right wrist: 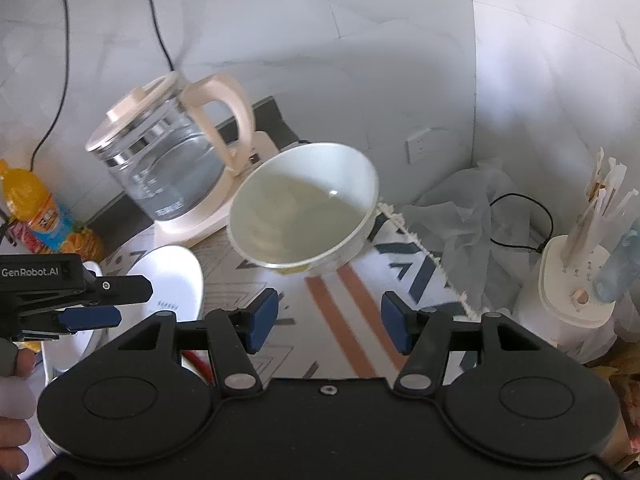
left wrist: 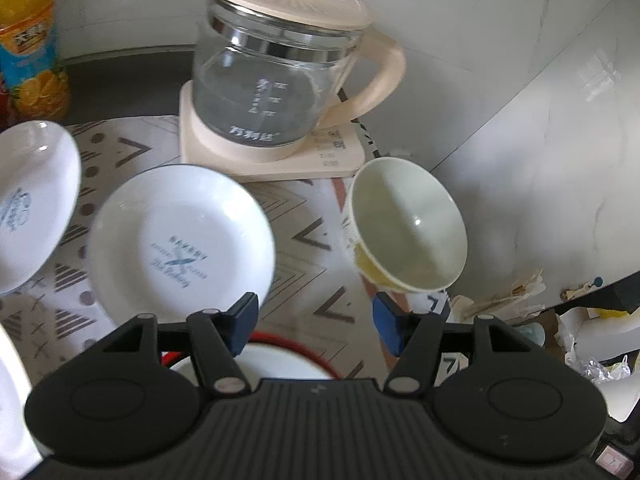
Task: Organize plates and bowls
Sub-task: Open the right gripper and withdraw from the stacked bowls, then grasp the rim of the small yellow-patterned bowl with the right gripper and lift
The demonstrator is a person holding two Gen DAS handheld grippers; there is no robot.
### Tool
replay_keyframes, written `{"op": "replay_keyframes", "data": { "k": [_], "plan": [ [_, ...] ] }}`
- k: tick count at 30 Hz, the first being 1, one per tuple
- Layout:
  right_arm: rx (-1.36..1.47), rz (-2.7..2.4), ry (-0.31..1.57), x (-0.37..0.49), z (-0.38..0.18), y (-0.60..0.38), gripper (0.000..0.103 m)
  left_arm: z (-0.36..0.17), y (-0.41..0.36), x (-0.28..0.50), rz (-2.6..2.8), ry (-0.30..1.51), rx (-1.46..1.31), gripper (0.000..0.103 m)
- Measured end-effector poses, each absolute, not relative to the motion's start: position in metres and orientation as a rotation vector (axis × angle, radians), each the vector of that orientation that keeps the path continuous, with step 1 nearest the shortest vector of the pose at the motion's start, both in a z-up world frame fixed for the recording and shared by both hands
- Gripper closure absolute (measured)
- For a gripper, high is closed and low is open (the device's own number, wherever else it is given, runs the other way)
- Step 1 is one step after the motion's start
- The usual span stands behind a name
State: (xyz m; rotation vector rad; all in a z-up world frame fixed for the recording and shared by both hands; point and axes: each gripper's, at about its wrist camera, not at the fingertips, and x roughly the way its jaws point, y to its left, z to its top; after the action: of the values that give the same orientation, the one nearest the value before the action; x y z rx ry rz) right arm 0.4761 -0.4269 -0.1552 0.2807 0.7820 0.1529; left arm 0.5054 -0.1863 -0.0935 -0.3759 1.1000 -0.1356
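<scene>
A pale bowl (left wrist: pixel 404 224) with a yellow pattern outside stands tilted on its side over the patterned mat (left wrist: pixel 316 248), mouth toward me. In the right wrist view the bowl (right wrist: pixel 304 208) is just beyond my right gripper (right wrist: pixel 328 324), which is open and apart from it. My left gripper (left wrist: pixel 316 326) is also open with nothing between its pads. Two white plates (left wrist: pixel 182 240) (left wrist: pixel 32 204) lie ahead and left of it. A red-rimmed plate (left wrist: pixel 280 356) sits under its fingers. The left gripper (right wrist: pixel 100 300) also shows at the left of the right wrist view, over a white plate (right wrist: pixel 168 280).
A glass kettle (left wrist: pixel 276 68) on a cream base stands at the back, by the wall. An orange drink bottle (left wrist: pixel 28 48) is at the far left. Right of the mat are a crumpled plastic bag (right wrist: pixel 460 208), a black cable and a chopstick holder (right wrist: pixel 576 280). A hand (right wrist: pixel 12 420) is at the lower left.
</scene>
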Motion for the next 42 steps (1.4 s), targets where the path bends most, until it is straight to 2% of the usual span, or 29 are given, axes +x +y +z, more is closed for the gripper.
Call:
{"op": "replay_keyframes", "data": {
  "k": [23, 30, 32, 39, 40, 41, 42],
  "plan": [
    [0.306, 0.162, 0.861, 0.566, -0.189, -0.44, 0.046, -0.147, -0.227, 0.576, -0.112, 1.152, -0.419, 0.043],
    [0.319, 0.164, 0.9, 0.586, -0.201, -0.434, 0.047, -0.158, -0.232, 0.588, -0.095, 1.162, -0.422, 0.049],
    [0.318, 0.147, 0.914, 0.589, -0.206, -0.433, 0.054, -0.164, -0.234, 0.592, -0.087, 1.183, -0.425, 0.052],
    [0.345, 0.136, 0.941, 0.592, -0.22, -0.434, 0.058, -0.172, -0.235, 0.601, -0.075, 1.219, -0.424, 0.072],
    [0.344, 0.139, 0.942, 0.593, -0.221, -0.433, 0.065, -0.173, -0.234, 0.602, -0.081, 1.224, -0.431, 0.074],
    [0.343, 0.147, 0.94, 0.594, -0.221, -0.432, 0.078, -0.174, -0.233, 0.602, -0.087, 1.229, -0.441, 0.075],
    [0.336, 0.146, 0.936, 0.594, -0.222, -0.43, 0.08, -0.175, -0.233, 0.602, -0.092, 1.23, -0.451, 0.079]
  ]
}}
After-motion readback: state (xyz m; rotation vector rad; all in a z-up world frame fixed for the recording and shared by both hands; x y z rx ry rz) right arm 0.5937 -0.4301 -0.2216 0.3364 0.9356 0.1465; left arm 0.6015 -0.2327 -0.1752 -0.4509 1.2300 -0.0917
